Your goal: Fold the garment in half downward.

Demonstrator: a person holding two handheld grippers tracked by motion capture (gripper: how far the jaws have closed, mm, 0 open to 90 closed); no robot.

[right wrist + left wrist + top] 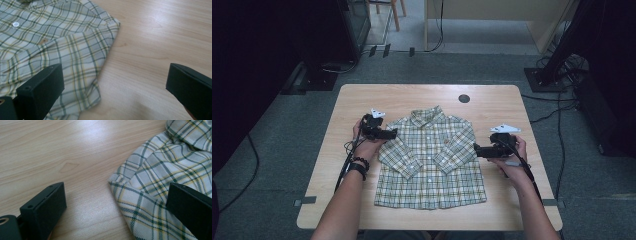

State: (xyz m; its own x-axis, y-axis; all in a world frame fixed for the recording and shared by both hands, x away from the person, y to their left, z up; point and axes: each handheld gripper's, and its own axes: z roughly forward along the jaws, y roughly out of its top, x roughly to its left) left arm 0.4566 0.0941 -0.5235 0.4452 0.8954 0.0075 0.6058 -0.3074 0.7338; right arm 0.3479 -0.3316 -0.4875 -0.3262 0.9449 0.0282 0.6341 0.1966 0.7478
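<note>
Claws spread, we hover our left claw (388, 134) and right claw (478, 150) beside the plaid shirt (432, 160) on the worktop (357, 100).

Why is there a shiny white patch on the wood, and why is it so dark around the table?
Left gripper view: lamp glare whitens the table near the top. Right gripper view: a fainter sheen sits beside the shirt. High view: light falls on the table, while the room's edges are dark and the picture is slightly soft.

Shirt (430, 162) lies mid-table (362, 100), left gripper (390, 134) and right gripper (477, 149) flanking its shoulders
</note>
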